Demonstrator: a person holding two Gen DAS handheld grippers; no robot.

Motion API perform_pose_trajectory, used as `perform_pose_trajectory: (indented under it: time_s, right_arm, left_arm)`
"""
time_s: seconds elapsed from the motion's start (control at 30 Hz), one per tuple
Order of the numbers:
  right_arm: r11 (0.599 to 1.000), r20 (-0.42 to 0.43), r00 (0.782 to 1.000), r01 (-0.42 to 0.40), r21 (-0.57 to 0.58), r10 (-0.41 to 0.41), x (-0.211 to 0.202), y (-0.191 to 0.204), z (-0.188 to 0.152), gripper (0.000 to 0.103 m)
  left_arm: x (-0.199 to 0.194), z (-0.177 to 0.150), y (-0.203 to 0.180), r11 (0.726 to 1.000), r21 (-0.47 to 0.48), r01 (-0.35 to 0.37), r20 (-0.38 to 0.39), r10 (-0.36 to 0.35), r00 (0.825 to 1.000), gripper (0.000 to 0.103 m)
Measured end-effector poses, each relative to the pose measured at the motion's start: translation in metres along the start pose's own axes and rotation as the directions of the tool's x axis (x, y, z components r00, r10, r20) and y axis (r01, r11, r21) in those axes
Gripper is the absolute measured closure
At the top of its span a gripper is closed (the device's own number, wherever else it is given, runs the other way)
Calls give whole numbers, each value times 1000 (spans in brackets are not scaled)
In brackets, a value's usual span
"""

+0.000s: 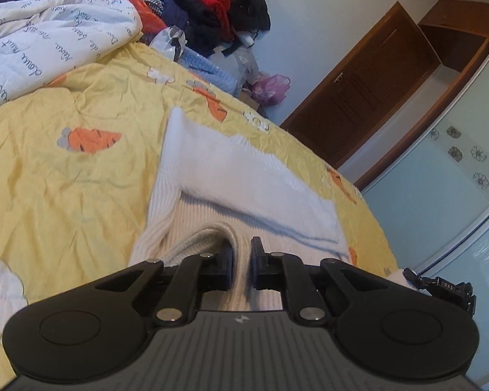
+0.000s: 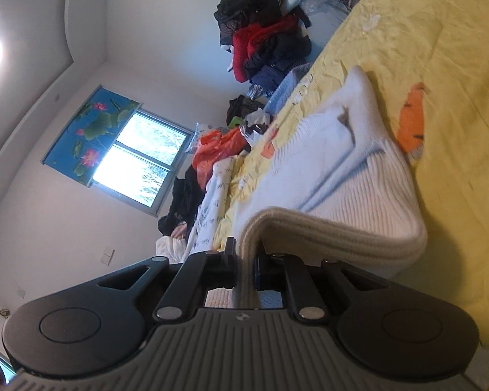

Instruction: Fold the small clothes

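Cream knit sweater (image 1: 212, 176) lies flat on yellow carrot-print bedsheet (image 1: 65, 163) | my left tongs (image 1: 241, 267) clenched on its ribbed hem | my right tongs (image 2: 244, 267) clenched on the hem too, so the edge lifts evenly for folding.

Our left gripper (image 1: 242, 262) and right gripper (image 2: 245, 265) both point toward 12 o'clock, jaws seemingly clamped tight.

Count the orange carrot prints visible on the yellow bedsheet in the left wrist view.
4: one left of the white sweater, one beyond it, two partly hidden along its right side. Others may be covered.
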State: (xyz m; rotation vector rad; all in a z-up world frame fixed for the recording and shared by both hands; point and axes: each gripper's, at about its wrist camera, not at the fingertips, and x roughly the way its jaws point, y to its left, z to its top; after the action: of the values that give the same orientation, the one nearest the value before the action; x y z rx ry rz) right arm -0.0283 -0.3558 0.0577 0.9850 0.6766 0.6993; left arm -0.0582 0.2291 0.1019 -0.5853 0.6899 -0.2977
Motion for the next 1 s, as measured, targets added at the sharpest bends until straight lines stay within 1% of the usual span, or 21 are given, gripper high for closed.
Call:
perform_pose_trajectory:
  time_s: [0.07,0.13,0.3,0.4,0.5,0.63,0.7,0.73,0.8,0.83,0.87,0.9,0.93,0.97,1.0]
  right_arm:
    - [1000,11,1000,-14,-3,14,14,1,19,88]
    - [1000,23,1000,-19,-15,20,28,2,39,88]
    - [999,49,999,0,-35,2,66,-4,90,88]
    - [999,58,998,25,-30,-23,92,-16,122,88]
    - [997,57,995,77,-20,-76,122,-32,151,88]
    - [986,36,986,165,-15,-165,164,-57,181,88]
    - [978,29,978,208,6,-208,182,-70,192,88]
    - [975,16,975,221,25,-221,191,-79,196,87]
    - [961,-4,965,263,87,-264,205,-96,202,80]
    - [954,4,961,274,118,-277,208,-103,203,72]
    - [954,18,962,266,138,-271,208,-107,203,53]
    - [957,44,966,246,153,-255,206,-108,202,46]
    - [961,75,967,228,156,-242,203,-107,202,31]
    - [965,110,965,221,140,-236,199,-103,203,25]
    - [969,125,964,218,118,-233,195,-99,201,25]
  left_arm:
    - [10,17,0,1000,-6,2,22,-2,1000,93]
    - [24,35,-2,1000,9,-3,39,3,999,93]
    - [63,79,-6,997,70,-44,69,39,997,94]
    - [92,104,-6,993,93,-78,77,71,995,94]
    - [124,127,-1,989,96,-112,68,106,992,94]
    - [173,150,6,980,95,-176,57,171,984,95]
    - [200,158,13,969,92,-229,51,225,973,95]
    - [213,162,20,966,71,-250,30,249,968,94]
    - [236,170,39,963,-12,-268,-31,267,963,94]
    - [244,176,51,964,-79,-255,-59,251,966,93]
    - [247,181,61,964,-140,-224,-76,215,974,93]
    - [248,186,69,963,-197,-186,-75,174,982,92]
    - [247,189,73,959,-234,-162,-64,151,987,91]
    - [244,190,75,954,-260,-149,-59,138,989,90]
    - [241,190,74,953,-261,-152,-66,139,988,88]
